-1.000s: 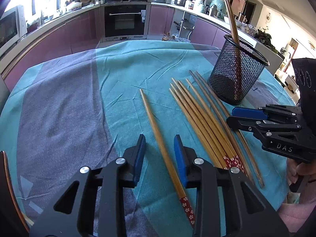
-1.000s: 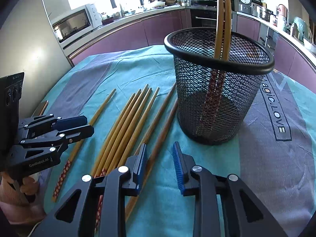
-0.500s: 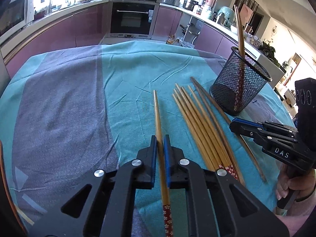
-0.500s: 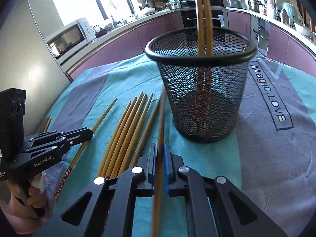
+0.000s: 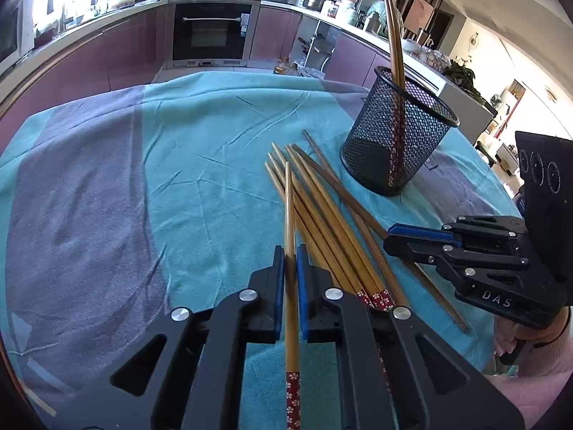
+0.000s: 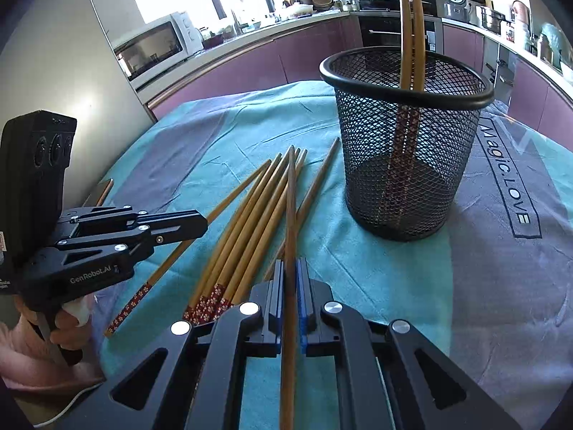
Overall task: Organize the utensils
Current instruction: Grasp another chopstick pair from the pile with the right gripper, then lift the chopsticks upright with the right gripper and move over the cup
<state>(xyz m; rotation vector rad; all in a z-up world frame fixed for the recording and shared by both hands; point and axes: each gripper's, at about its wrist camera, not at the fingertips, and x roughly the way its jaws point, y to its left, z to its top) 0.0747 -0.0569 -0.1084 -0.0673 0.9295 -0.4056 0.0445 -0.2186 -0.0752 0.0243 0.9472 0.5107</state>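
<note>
Both jaws were open a second ago. Now the left gripper (image 5: 290, 265) is clamped on a chopstick (image 5: 288, 208) and the right gripper (image 6: 290, 279) on a darker chopstick (image 6: 290, 215), both lifted beside the mesh holder (image 6: 404, 136); two are already inside, so insertion likely follows.

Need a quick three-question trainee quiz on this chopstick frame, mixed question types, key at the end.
1. True or false: the left gripper is shut on a chopstick.
2. How many chopsticks already stand in the mesh cup? A) none B) two C) five
3. Fill in: the right gripper grips a ____.

Key:
1. True; its pads press the stick from both sides.
2. B; two chopsticks in the cup lean out over its rim.
3. Chopstick, a darker one, lifted over the loose chopsticks on the teal cloth.
</note>
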